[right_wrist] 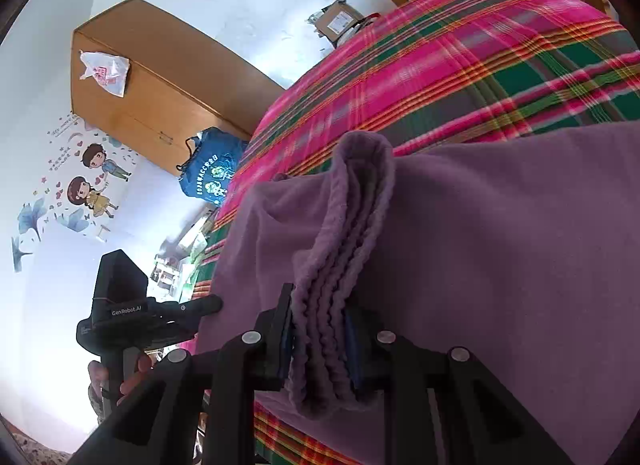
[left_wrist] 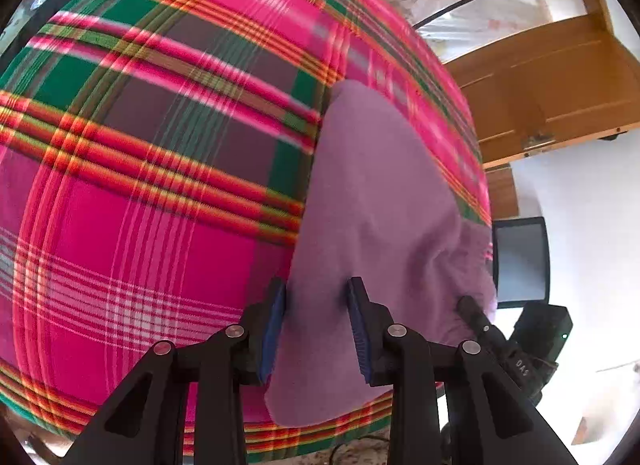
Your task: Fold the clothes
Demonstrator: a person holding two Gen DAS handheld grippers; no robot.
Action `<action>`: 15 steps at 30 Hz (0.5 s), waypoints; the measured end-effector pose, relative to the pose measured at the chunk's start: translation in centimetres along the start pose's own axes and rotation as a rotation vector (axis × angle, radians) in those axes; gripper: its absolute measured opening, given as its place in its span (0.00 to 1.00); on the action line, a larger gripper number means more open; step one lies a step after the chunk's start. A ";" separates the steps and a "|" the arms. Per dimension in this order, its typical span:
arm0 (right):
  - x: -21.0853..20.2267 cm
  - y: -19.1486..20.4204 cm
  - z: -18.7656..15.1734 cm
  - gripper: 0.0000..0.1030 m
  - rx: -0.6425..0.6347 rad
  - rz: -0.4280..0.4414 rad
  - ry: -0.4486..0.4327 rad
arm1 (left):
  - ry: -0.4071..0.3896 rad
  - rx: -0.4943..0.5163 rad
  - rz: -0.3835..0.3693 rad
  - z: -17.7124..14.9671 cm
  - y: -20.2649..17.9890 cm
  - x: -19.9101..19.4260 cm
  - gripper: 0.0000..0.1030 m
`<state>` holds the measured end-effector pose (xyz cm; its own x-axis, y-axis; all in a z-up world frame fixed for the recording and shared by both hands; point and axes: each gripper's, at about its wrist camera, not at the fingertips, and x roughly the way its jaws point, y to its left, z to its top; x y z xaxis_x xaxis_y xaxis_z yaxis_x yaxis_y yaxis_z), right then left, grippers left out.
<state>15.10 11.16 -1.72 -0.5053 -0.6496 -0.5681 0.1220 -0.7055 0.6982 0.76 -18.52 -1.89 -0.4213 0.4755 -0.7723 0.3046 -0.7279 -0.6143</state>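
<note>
**A:** Where's the garment now?

**B:** The purple fleece garment (left_wrist: 372, 201) lies on the plaid bedspread (left_wrist: 152, 169), along the bed's right edge, reaching from the near edge toward the far side. On the right part of it, a bunched stack of hem layers stands up from the flat cloth.

**A:** And your tongs?

**B:** My right gripper (right_wrist: 320, 329) is clamped on that stack of ribbed edges; I can see several layers pinched between the pads. My left gripper (left_wrist: 318, 325) straddles the near left edge of the fleece with its jaws apart. The blue pads (left_wrist: 276, 321) have cloth between them, but I see daylight beside each pad, so I'd call it not gripping.

**A:** How will the stuff behave?

**B:** Soft, light and floppy, I judge. It drapes and wrinkles where it's lifted, so it won't hold a crease by stiffness alone. Fleece has some nap, so it should cling to the pads and not slide out, though it may drag on the bedspread too.

**A:** Where would you take hold?

**B:** At the edges, all layers together, as my right side has it. On the left I'd pinch the near edge, so both holds carry one straight line across for the fold.
</note>
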 end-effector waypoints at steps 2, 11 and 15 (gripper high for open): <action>-0.4 -0.2 0.0 0.22 -0.011 -0.016 -0.003 | 0.003 -0.001 0.001 0.0 -0.2 0.1 0.32; 0.4 0.0 0.3 0.27 -0.070 -0.119 0.018 | -0.001 -0.005 -0.017 0.1 0.0 0.7 0.14; -0.6 -0.4 0.8 0.32 -0.093 -0.165 -0.015 | 0.003 -0.006 -0.027 0.1 0.6 0.7 0.14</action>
<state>14.63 12.03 -1.30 -0.5375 -0.5188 -0.6648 0.1146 -0.8260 0.5519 0.60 -18.68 -2.83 -0.4271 0.4964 -0.7558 0.2986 -0.7116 -0.6360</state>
